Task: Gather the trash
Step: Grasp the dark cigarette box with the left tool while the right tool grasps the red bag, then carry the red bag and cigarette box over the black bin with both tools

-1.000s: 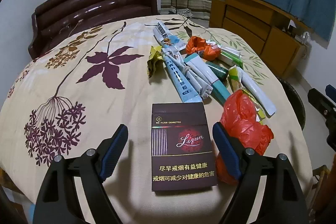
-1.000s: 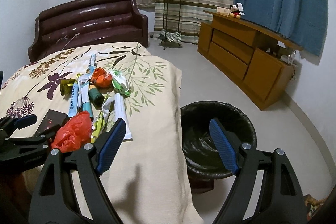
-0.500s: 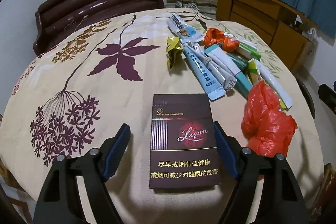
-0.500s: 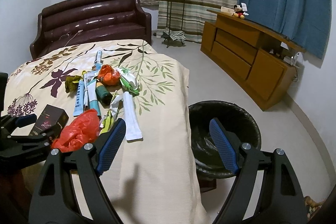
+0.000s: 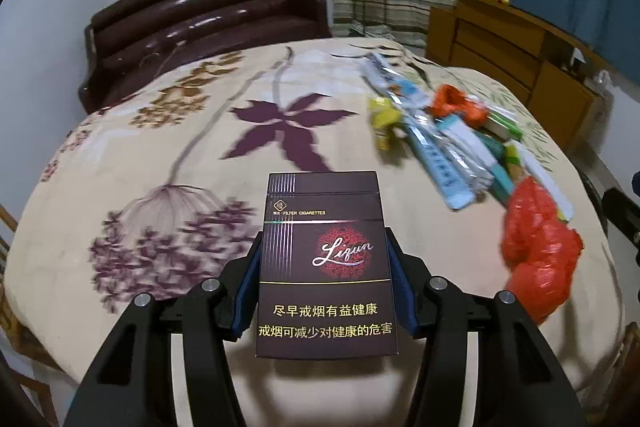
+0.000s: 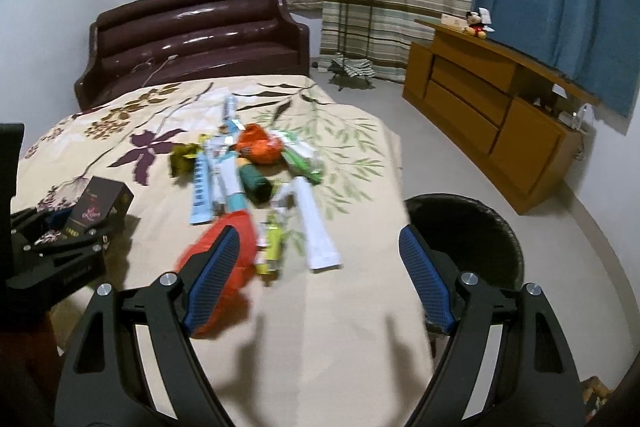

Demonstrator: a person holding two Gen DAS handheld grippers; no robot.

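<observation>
Here the left tongs [image 5: 324, 279] clamp the cigarette pack [image 5: 326, 259]; the right tongs [image 6: 320, 279] gape wide, empty.

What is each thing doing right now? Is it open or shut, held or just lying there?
left gripper: shut on the cigarette pack
cigarette pack: closed, gripped by both sides
right gripper: open, holding nothing
red plastic bag: crumpled, lying on the bedspread
trash bin: open, black liner inside

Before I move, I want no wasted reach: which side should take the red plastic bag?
Right. The right tool is open with the red plastic bag at its left finger; the left tool is shut on the cigarette box.
</observation>
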